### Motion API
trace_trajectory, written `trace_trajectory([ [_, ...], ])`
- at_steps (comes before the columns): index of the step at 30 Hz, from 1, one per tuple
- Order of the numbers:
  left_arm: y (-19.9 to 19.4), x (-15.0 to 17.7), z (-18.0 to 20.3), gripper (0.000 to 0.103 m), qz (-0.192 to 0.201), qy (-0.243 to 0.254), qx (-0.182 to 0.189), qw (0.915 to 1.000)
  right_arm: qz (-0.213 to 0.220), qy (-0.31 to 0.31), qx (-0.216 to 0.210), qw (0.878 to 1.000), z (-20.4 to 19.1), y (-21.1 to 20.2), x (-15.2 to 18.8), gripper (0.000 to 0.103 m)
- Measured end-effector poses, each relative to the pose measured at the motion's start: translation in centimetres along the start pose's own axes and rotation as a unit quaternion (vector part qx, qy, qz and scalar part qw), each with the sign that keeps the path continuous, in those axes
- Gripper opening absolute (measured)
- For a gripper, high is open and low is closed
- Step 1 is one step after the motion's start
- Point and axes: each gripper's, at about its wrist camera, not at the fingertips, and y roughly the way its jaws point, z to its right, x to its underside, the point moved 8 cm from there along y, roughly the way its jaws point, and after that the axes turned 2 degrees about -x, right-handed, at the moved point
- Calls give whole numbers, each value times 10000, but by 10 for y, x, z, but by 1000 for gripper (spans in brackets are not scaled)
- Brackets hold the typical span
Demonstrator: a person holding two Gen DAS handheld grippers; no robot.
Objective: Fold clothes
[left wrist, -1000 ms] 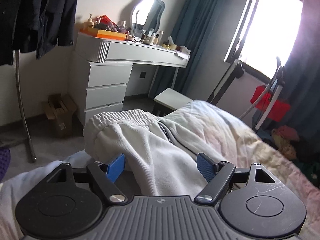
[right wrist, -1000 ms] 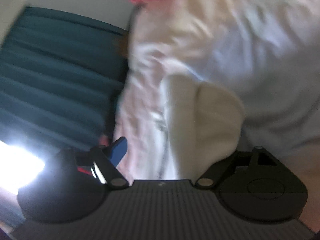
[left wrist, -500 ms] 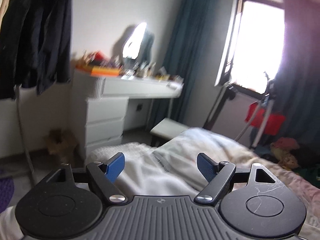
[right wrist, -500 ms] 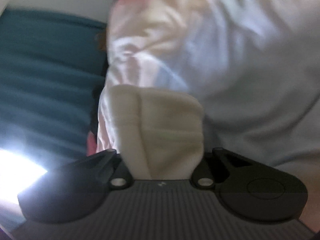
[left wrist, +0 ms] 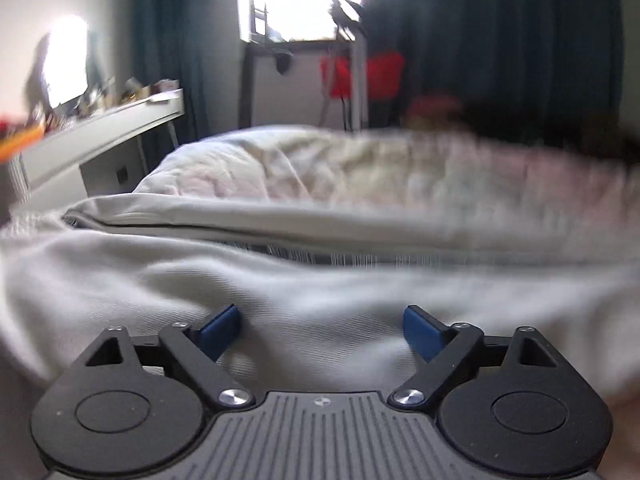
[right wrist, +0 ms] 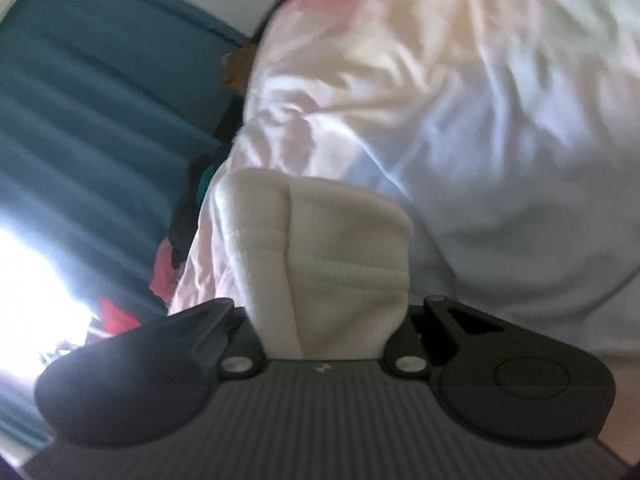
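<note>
Garment [right wrist: 340, 264] now between right jaws.

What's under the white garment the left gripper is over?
The white garment lies on the bed's pale quilt, visible behind it. What lies directly beneath is covered.

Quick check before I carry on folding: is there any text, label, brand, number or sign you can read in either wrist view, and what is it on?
None can be read.
Left gripper body: a small round emblem at its centre, no letters legible.
Right gripper body: a small pale mark at its centre, too blurred to read.
Items on the white dresser: blurred, any labels unreadable.
Cream garment and bedding: no tag or print visible.
</note>
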Motion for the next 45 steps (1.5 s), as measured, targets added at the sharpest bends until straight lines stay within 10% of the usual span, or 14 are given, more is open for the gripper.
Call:
trace_trajectory([
  [4, 8, 12, -7, 91, -220, -206, 194, 9994, 407, -1479, 53, 9882, -52, -14, 3, 13],
  [7, 8, 12, -14, 91, -270, -325, 292, 9987, 838, -2892, -170, 9534, -113, -34, 21, 13],
  [16, -13, -7, -21, 90, 34, -301, 291, 9991, 1299, -5943, -1913, 7703, -242, -116, 211, 14],
  [21, -23, -17, -29, 90, 197, -397, 238, 9987, 132, -7016, -2385, 6714, -215, -116, 342, 14],
  [24, -24, -21, -32, 90, 170, -460, 259, 9985, -398, -7439, -2139, 6319, -180, -98, 384, 14],
  [26, -23, -23, -34, 90, 159, -487, 281, 9983, -280, -7523, -2102, 6238, -175, -100, 387, 15],
  [33, -20, -29, -39, 90, 165, -701, 379, 9967, -438, -7169, -2421, 6523, -190, -128, 388, 16],
  [36, -20, -30, -42, 90, 171, -805, 390, 9958, -521, -7342, -2454, 6309, -188, -134, 410, 17],
  [41, -20, -30, -52, 90, 168, -1068, 400, 9933, -784, -7251, -2538, 6354, -192, -138, 409, 27],
  [44, -19, -30, -58, 90, 144, -1261, 429, 9910, -1440, -7068, -2737, 6362, -197, -147, 403, 57],
  [45, -19, -29, -60, 90, 126, -1321, 440, 9902, -1745, -6978, -2870, 6327, -199, -149, 404, 81],
])
